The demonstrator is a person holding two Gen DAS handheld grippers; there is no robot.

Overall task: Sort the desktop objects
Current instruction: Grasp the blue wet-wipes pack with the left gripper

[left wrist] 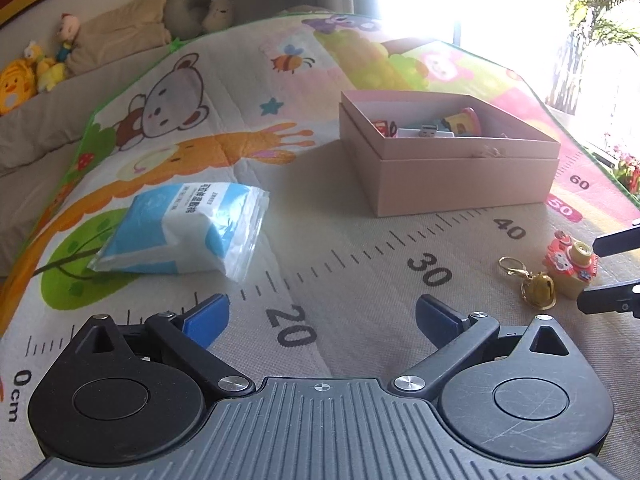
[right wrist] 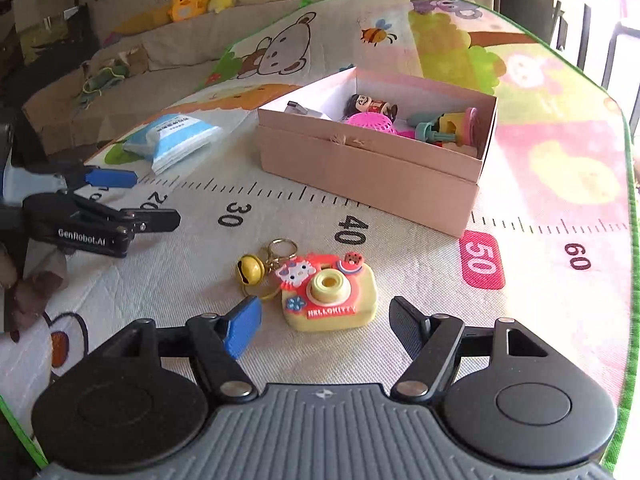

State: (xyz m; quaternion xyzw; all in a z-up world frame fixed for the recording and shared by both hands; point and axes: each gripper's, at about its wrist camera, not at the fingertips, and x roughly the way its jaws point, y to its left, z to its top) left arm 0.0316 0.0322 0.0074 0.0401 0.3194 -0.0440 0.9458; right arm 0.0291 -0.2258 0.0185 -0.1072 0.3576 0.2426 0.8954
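While spread, right gripper (right wrist: 325, 320) fingers (right wrist: 243, 330) flank toy camera (right wrist: 329, 298).

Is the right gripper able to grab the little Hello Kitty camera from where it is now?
Probably yes. The right gripper is open, with the toy camera lying on the mat right ahead between its fingers. Nothing blocks the way; only the yellow bell on its keyring sits close beside it.

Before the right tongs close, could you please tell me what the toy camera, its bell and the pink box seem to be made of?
Toy camera: looks like soft moulded rubber or PVC, matte, with rounded raised figures and lettering.
Bell: probably metal, yellow with a glossy highlight; its gold ring looks metal too.
Pink box: cardboard, matte, with a frayed tear on the near rim.
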